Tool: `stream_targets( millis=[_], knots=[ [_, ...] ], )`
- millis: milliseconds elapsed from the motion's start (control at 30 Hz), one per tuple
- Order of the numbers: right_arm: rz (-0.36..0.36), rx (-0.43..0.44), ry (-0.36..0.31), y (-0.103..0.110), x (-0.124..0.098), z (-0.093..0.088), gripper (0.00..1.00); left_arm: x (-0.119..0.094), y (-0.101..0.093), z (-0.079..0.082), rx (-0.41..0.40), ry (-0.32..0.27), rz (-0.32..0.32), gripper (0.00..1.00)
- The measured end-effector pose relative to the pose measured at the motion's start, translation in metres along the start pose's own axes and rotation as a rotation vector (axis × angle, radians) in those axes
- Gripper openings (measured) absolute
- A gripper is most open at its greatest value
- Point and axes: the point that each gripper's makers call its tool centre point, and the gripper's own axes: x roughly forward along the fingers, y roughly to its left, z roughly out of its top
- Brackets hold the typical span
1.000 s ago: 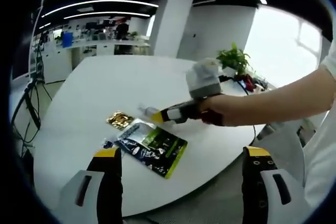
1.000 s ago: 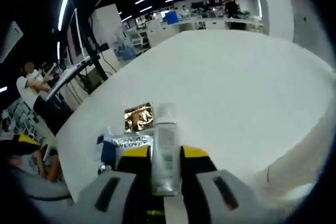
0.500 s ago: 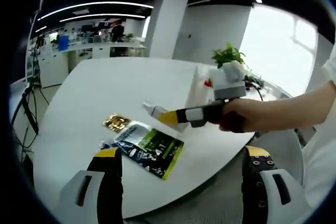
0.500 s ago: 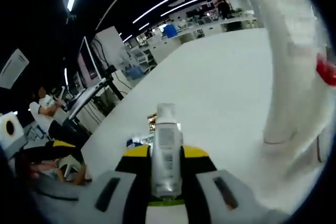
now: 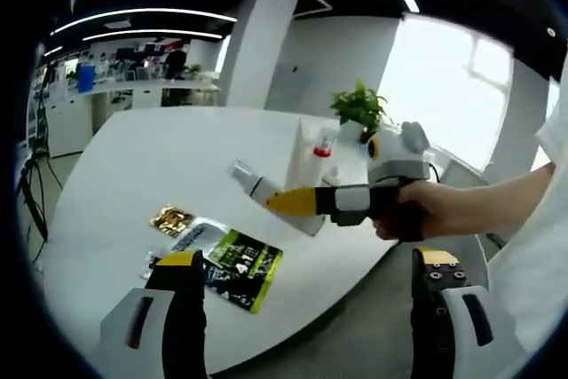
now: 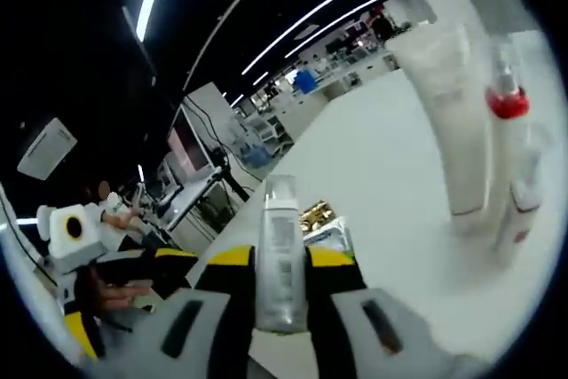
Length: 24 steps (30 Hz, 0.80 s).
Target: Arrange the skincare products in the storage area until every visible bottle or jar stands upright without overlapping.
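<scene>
Holding a clear bottle [image 6: 280, 259] clamped btwn its jaws, the right gripper [image 6: 280, 264] sits low-centre in the right gripper view, bottle pointing along the jaws w/ its cap end toward frame centre. From the left gripper view that same right gripper [image 5: 306, 201] comes in from the right side of the frame, carried by a hand [image 5: 417, 217], bottle [image 5: 253, 184] sticking out up-left, tilted and lifted off the white surface [image 5: 124, 157]. My read: it's gripped around the body so it can be stood on its base beside the others.

Those others stand at right of the right gripper view: a tall white tube [image 6: 448, 104] upright, a slim red-capped bottle [image 6: 508, 161] just beside it, apart from the held bottle. In the left gripper view they're mid-frame, tube [image 5: 306, 153] near a potted plant [image 5: 358, 111].

Lying flat at lower left of the left gripper view: a green-black sachet [image 5: 232, 265] and a gold sachet [image 5: 172, 218], near each other; some small blue item peeks at the sachet's left edge, can't tell what.

Left gripper [image 5: 302, 308] is empty, jaws wide apart at frame bottom, waiting off the surface edge.

Likely step: carrying the bottle toward the standing group. Risk: tipping the neighbours when setting it down.
</scene>
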Motion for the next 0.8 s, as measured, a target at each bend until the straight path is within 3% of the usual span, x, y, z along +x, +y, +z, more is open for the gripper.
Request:
stream_targets(
  millis=[133,500,667,800],
  knots=[
    [0.071,0.038,-0.063,0.018,-0.011,0.012,0.20,-0.004,-0.007,0.006,0.012,0.003,-0.031,0.95],
    [0.252,0.102,-0.123,0.051,-0.050,0.031,0.20,0.001,-0.044,0.045,-0.058,-0.070,-0.184,0.95],
    [0.317,0.123,-0.143,0.058,-0.067,0.042,0.20,0.008,-0.065,0.058,-0.104,-0.094,-0.247,0.92],
    [0.370,0.154,-0.160,0.060,-0.080,0.050,0.20,0.015,-0.081,0.066,-0.103,-0.102,-0.262,0.90]
  ],
)
